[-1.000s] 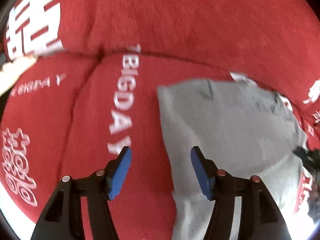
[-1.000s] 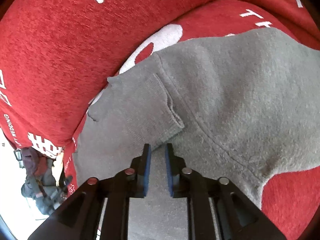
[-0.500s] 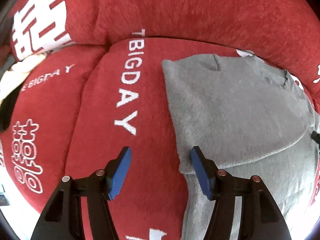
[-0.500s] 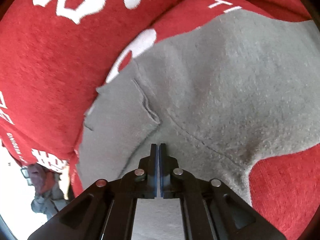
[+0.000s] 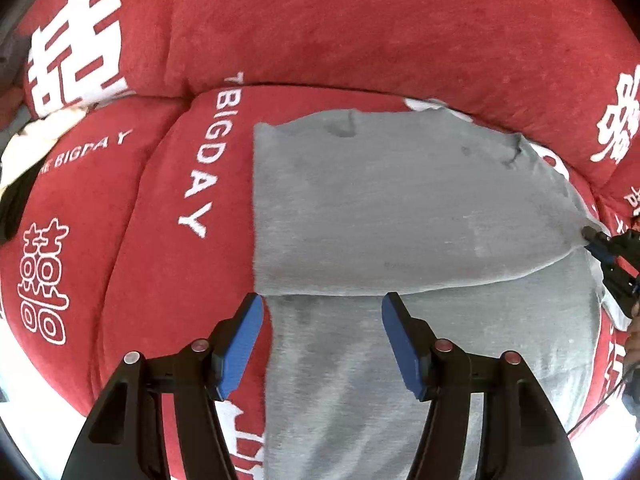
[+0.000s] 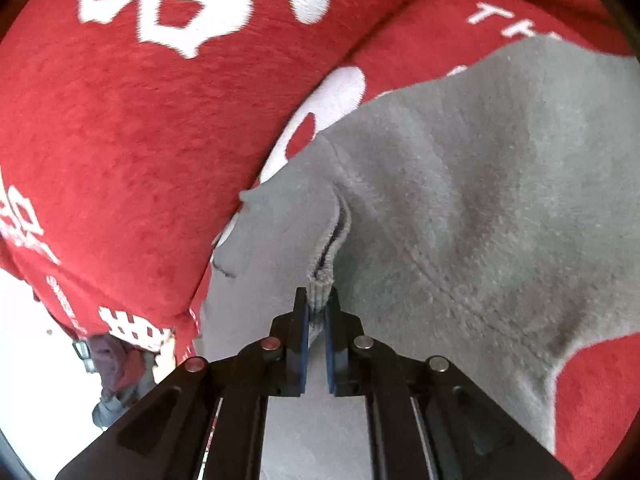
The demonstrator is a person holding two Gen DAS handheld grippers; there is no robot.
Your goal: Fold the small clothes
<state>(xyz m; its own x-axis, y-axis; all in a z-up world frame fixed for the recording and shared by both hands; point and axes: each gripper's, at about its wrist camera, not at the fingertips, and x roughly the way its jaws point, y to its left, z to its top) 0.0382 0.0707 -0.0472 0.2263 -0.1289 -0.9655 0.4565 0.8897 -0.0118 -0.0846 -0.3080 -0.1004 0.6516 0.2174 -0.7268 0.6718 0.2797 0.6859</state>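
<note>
Hovering spread and empty, the left tongs (image 5: pixel 322 344) hang over the fleecy grey garment (image 5: pixel 400 216), which lies flat on the red plush sofa (image 5: pixel 320 28); its folded hem runs nine to three o'clock just ahead of the tips, long axis toward twelve. In the right wrist view, the right tongs (image 6: pixel 316 308) pinch a ribbed cuff (image 6: pixel 322 284) at twelve o'clock, so I judge the right hand nearer.
</note>
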